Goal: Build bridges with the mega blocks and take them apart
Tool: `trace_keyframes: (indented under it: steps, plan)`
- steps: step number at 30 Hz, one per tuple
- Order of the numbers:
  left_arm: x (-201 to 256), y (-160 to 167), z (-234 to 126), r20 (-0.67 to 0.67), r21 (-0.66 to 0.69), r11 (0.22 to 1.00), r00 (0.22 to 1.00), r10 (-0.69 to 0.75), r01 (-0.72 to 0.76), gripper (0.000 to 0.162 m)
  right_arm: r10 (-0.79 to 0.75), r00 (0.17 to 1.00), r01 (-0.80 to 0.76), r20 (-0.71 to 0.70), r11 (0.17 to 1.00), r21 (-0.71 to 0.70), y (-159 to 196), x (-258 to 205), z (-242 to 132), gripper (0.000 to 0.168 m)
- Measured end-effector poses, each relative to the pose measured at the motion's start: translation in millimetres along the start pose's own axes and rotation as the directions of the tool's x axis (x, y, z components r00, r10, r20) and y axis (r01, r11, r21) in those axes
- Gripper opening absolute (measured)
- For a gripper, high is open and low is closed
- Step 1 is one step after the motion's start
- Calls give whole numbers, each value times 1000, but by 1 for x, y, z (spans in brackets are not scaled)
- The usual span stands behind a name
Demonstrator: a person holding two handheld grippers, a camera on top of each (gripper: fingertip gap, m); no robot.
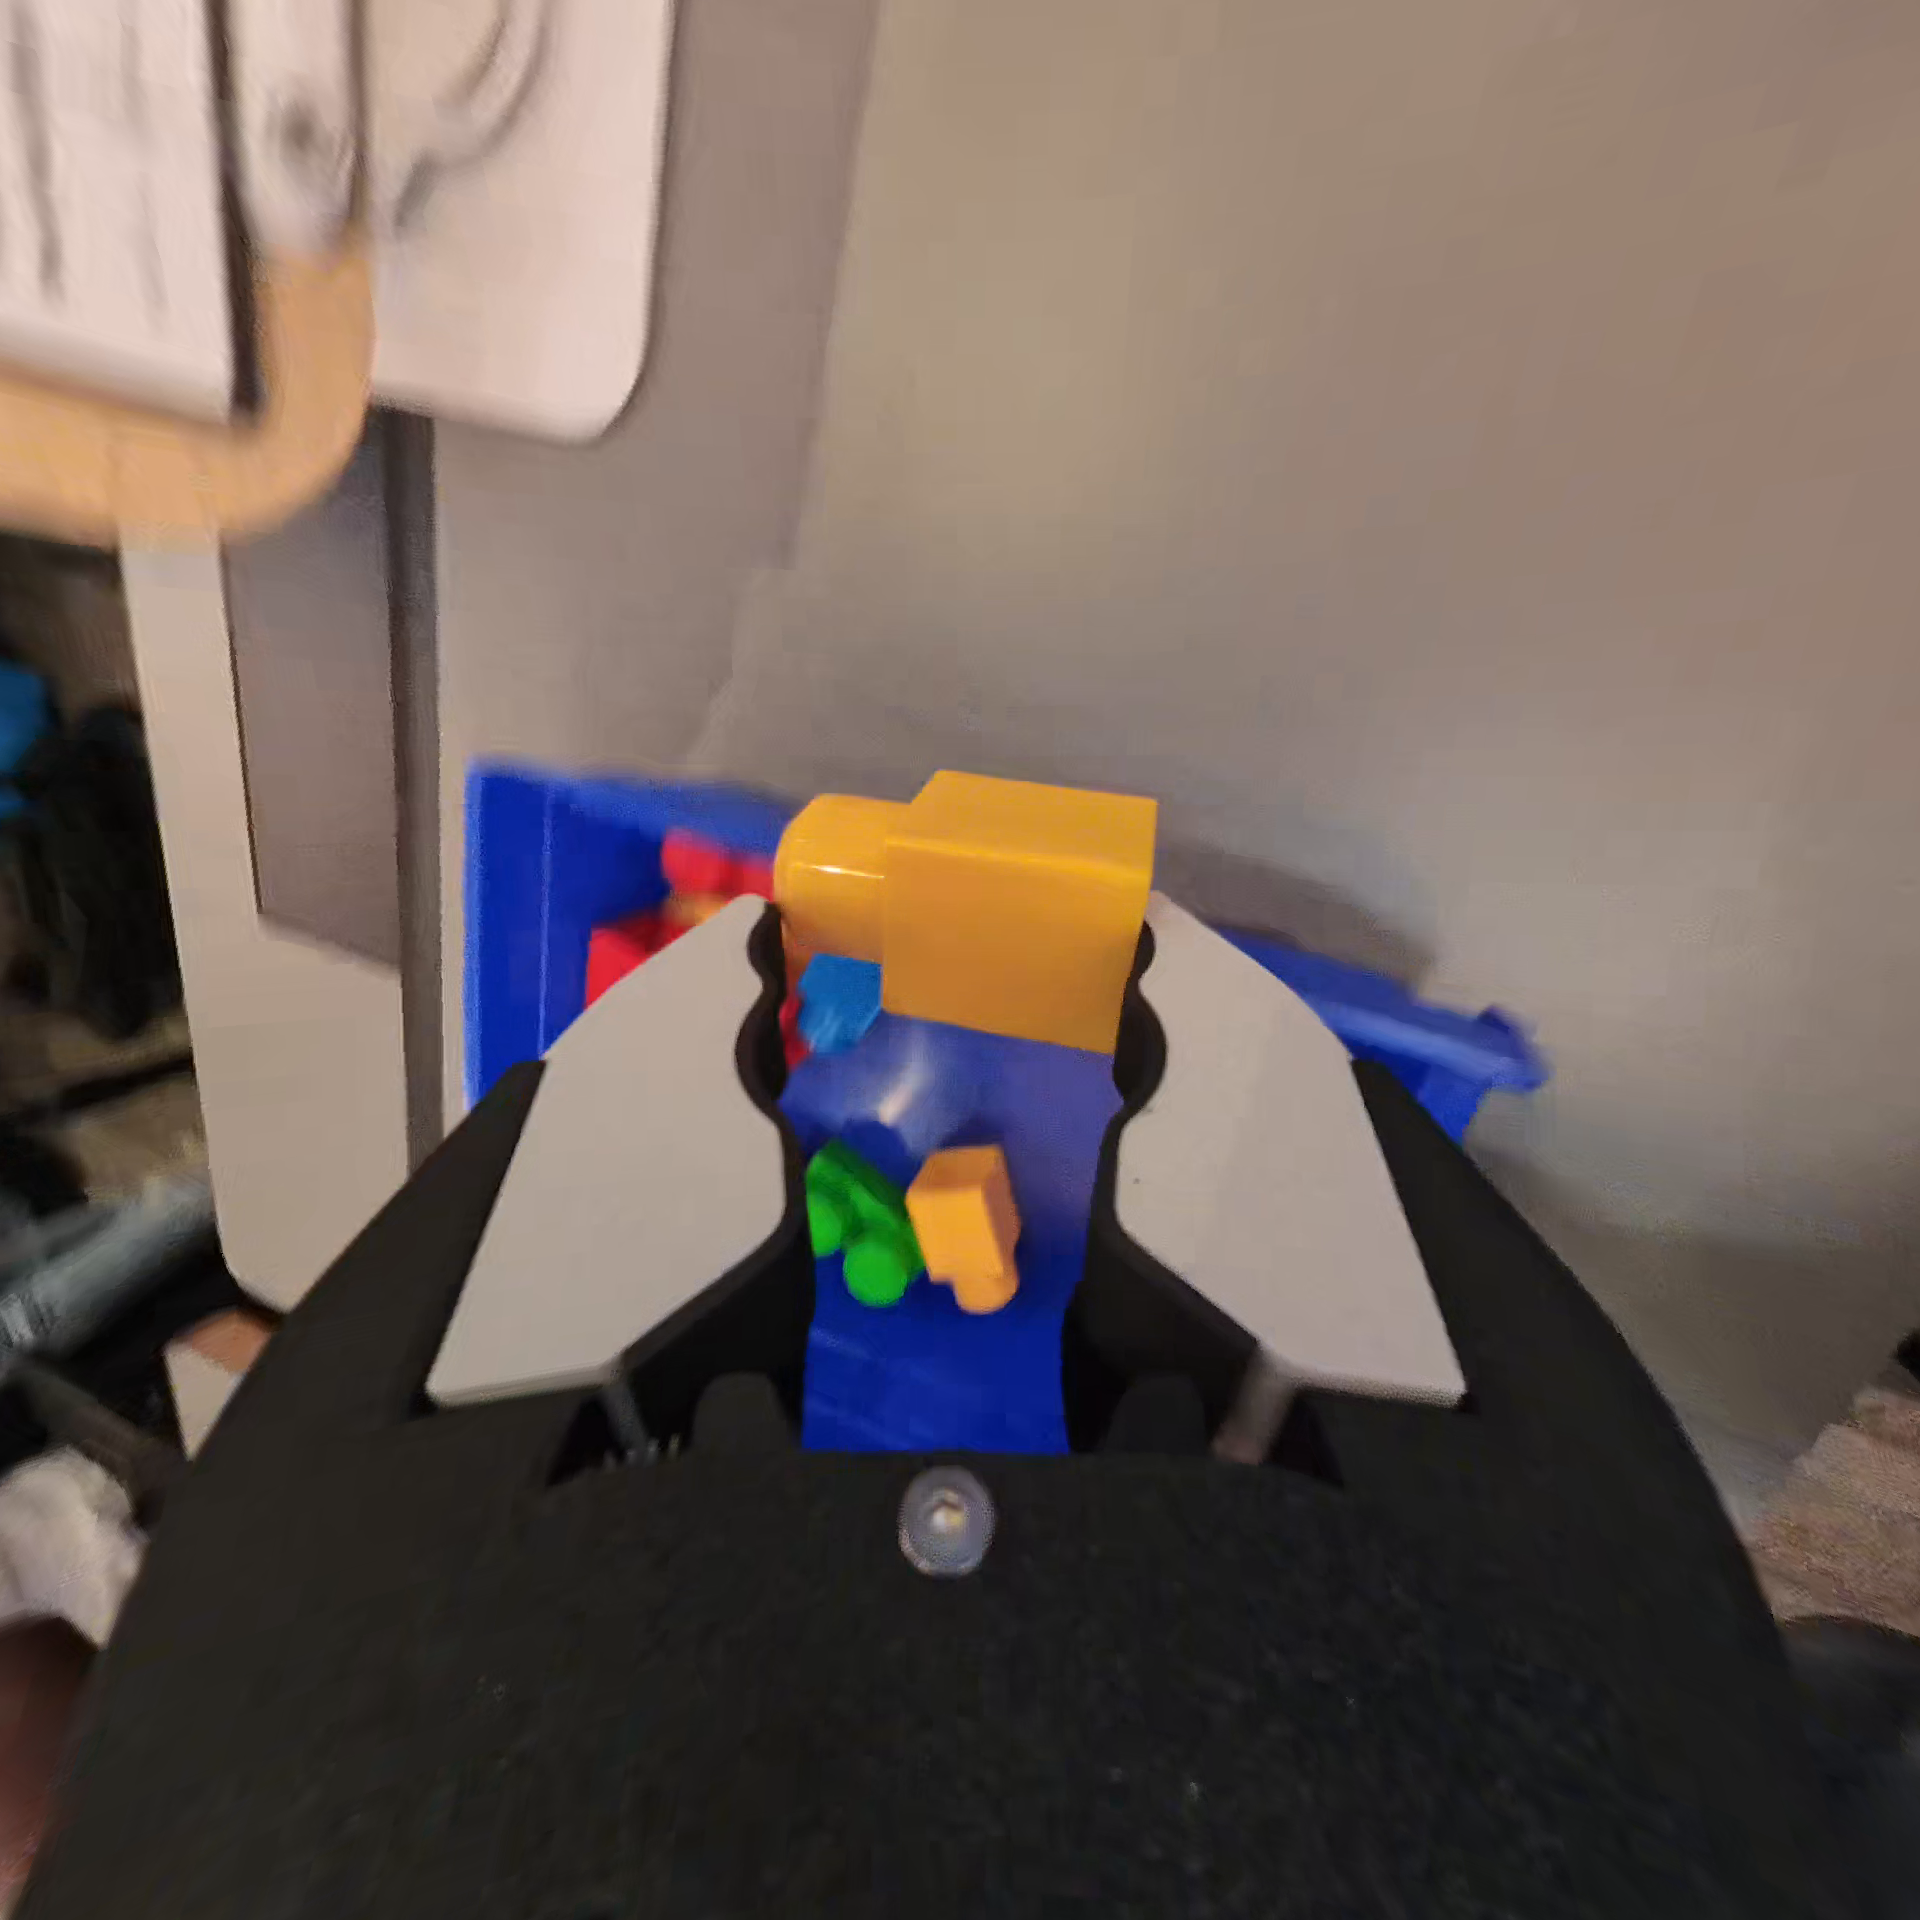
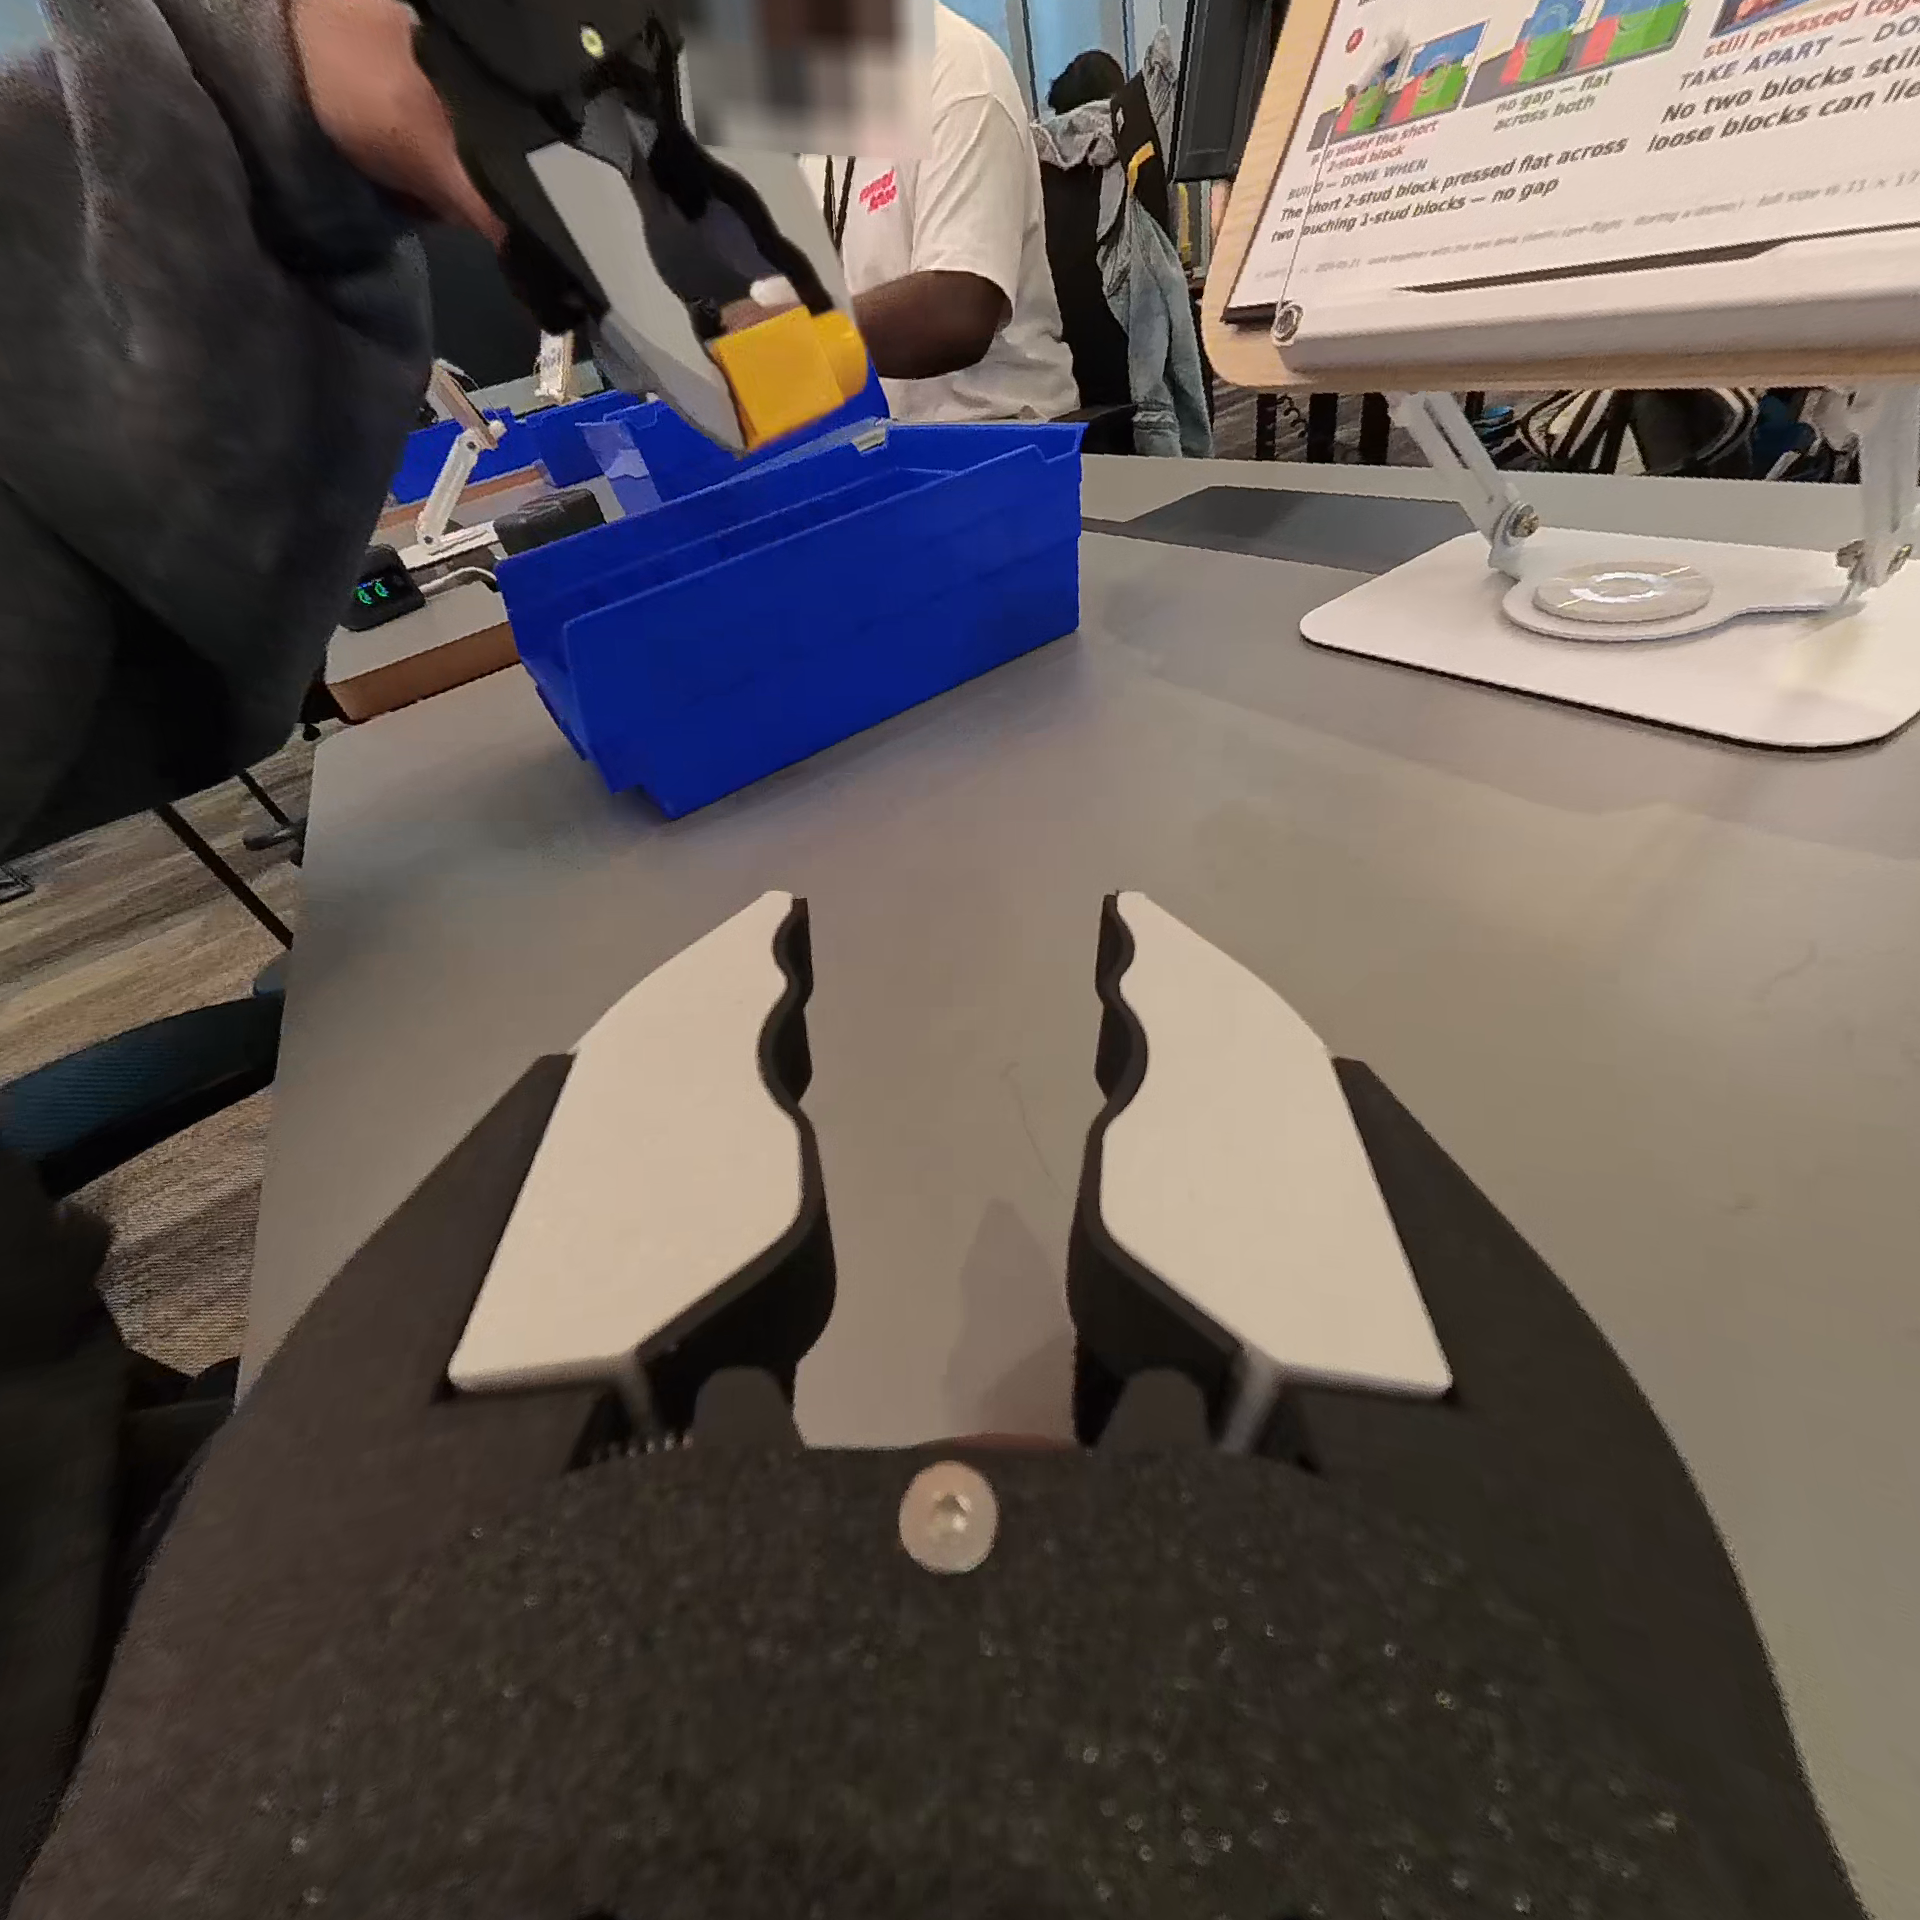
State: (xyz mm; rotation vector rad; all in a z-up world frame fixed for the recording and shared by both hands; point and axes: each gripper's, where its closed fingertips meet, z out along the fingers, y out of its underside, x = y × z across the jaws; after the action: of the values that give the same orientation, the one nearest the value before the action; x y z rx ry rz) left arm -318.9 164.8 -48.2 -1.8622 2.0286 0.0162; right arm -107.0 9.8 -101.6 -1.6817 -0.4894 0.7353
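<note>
Above the blue bin, the left tongs are closed on a single-stud yellow block, gripped at the tips with the stud pointing sideways. Inside the bin, seen through the gap between the fingers, lie loose blocks: a green block, a second yellow block, a small blue block and red blocks; that view is motion-blurred.

From the right wrist view, the same bin stands on a plain grey table, toward its far left part, with the left tongs and held block just over its rim. The right tongs hover low over bare table, fingers well apart and holding nothing.

At the far right of the table stands a white tilting stand carrying a printed instruction sheet on a wood-edged board. Beyond the table edge sits a person in a white shirt, at another table bearing more blue bins. Floor at left is grey, wood-patterned
</note>
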Motion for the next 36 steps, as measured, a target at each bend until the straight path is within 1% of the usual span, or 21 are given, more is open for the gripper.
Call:
trace_keyframes:
  steps: [2,5,6,8,10,13,16,19,23,25,27,30,31,33,34,35,36]
  plan:
    - [25,-36,14,-34,-2,994,993,110,-110,61,-14,1000,14,-4,1000,8,-2,-1,-1,52]
    - [54,-66,56,-76,-102,962,966,247,-254,61,-21,1000,21,-7,1000,16,-3,-1,-4,52]
    - [61,-76,71,-85,-109,949,954,286,-294,61,-18,1000,18,-7,1000,17,-3,-2,-5,52]
    - [77,-97,98,-129,-89,941,941,314,-327,61,-15,1000,15,-4,1000,20,-3,-3,-7,52]
    - [83,-109,119,-146,-94,933,932,332,-347,61,-23,1000,24,-14,1000,17,-2,-2,-10,52]
    - [87,-114,139,-174,-115,918,918,357,-379,61,-14,1000,14,-16,1000,15,-1,0,-11,51]
    - [87,-117,150,-204,-114,919,914,351,-378,61,3,1000,-3,-7,1000,0,1,1,-10,52]
    - [86,-115,157,-221,-115,918,910,350,-381,61,2,1000,-2,-1,1000,-9,3,0,-8,51]
    - [86,-117,157,-213,-95,924,914,345,-371,62,2,1000,-2,10,1000,-18,4,-2,-7,51]
    - [83,-112,149,-194,-109,924,919,343,-367,75,6,1000,-6,11,1000,-17,4,-2,-7,51]
    - [80,-107,127,-178,-93,936,931,319,-339,75,15,1000,-15,16,1000,-17,4,-2,-7,51]
    - [64,-94,71,-88,-38,973,970,225,-229,76,29,999,-29,22,999,-14,4,-2,-8,50]
    - [53,-85,50,-30,-27,987,987,158,-159,76,35,999,-35,24,999,-14,4,-2,-8,50]
    - [25,-55,8,104,-6,998,993,-56,57,76,48,998,-48,27,999,-11,4,-1,-8,50]
    - [14,-37,-9,150,26,982,970,-191,189,75,56,998,-55,29,998,-11,4,-1,-9,50]
    - [4,-19,-22,184,74,945,927,-328,319,76,65,997,-65,31,998,-9,4,0,-8,50]
    - [-6,0,-31,218,127,891,864,-454,436,75,76,996,-76,37,997,-6,3,0,-8,50]
